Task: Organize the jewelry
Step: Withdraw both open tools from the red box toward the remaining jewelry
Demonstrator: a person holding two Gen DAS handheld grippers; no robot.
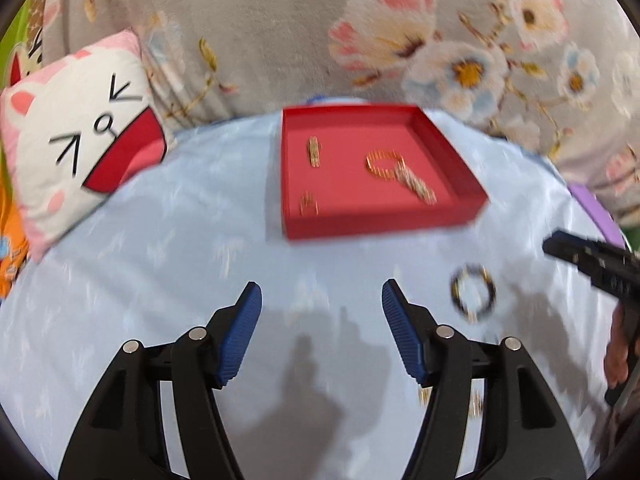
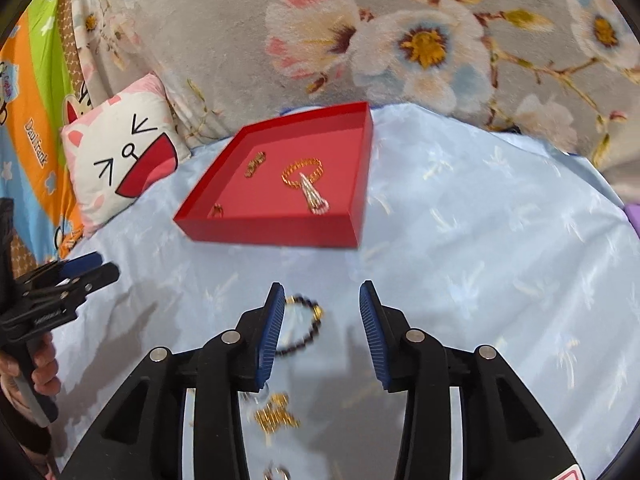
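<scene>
- Left gripper: jaws spread wide, nothing held between the blue pads; only light blue cloth seen below it.
- Right gripper: jaws likewise released and empty, hovering over the dark beaded bracelet.
- Dark beaded bracelet is seen lying flat on the cloth, partly hidden behind the right gripper's left pad; contact with the pad cannot be told. In the left view it lies right of the left gripper, near the right gripper's tip.
- Gold pieces are seen on the cloth under the right gripper, blurred; type cannot be told.
- Red tray sits on the cloth beyond both grippers. Inside: gold chain ring with a silvery clip overlapping its near edge, a small gold bar piece at far left, a small gold item in the near-left corner.
- Cat-face pillow rests left of the tray; floral blanket behind.
</scene>
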